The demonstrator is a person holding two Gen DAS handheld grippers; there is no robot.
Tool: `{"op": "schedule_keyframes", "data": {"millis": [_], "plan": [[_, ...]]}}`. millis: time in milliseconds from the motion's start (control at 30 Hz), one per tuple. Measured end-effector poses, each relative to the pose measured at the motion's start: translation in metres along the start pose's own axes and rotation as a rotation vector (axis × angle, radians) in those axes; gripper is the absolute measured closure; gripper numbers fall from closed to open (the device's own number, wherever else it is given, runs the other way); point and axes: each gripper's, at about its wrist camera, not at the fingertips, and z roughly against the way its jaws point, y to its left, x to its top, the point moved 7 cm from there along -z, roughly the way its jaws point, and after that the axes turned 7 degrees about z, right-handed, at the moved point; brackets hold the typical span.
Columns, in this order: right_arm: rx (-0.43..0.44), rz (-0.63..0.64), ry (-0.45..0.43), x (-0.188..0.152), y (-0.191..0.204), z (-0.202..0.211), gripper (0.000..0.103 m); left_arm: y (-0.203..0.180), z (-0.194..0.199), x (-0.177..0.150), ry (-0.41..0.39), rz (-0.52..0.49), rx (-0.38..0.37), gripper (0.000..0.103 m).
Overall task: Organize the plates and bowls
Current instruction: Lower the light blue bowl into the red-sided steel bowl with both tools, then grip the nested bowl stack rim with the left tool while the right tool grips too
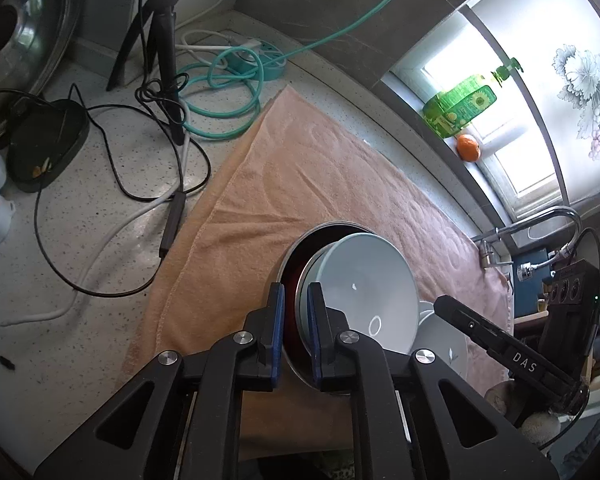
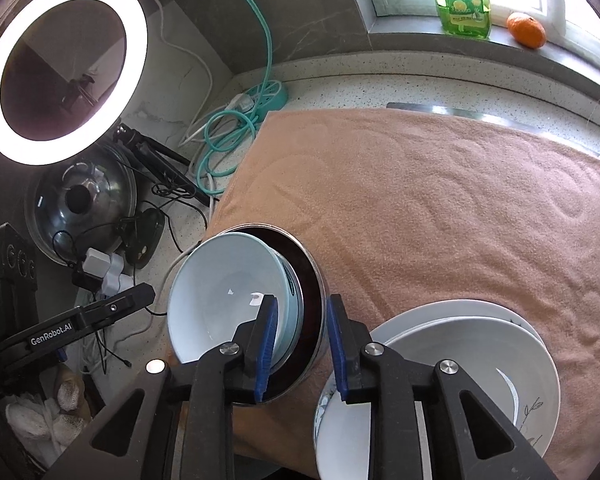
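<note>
Both gripping one stack: left claw (image 1: 294, 334) pinched narrow on the rim of the steel bowl (image 1: 288, 256), right claw (image 2: 300, 346) clamped across that same rim, pale blue bowl (image 2: 224, 292) nested inside. Held tilted over the peach towel (image 2: 440, 200) on the desk (image 1: 100, 240). White plates (image 2: 480, 344) stacked just beside.

Pale blue bowl (image 2: 228, 300) nests in a steel bowl (image 2: 306, 280) with dark red inside; peach towel (image 2: 440, 200); speckled grey desk (image 1: 112, 160); white plates (image 2: 480, 344).
</note>
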Motion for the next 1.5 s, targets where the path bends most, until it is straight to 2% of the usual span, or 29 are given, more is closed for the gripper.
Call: {"op": "schedule_keyframes", "data": {"millis": [167, 467, 1500], "plan": [[0.023, -0.075, -0.048, -0.006, -0.014, 0.012, 0.079, 0.006, 0.004, 0.0, -0.023, -0.01, 0.017, 0.093], [0.036, -0.127, -0.04, -0.012, -0.028, 0.011, 0.08, 0.006, -0.006, -0.008, 0.001, -0.005, -0.014, 0.093], [0.026, -0.135, 0.036, -0.017, -0.024, -0.028, 0.08, 0.01, -0.031, -0.013, 0.055, -0.031, 0.003, 0.093]]}}
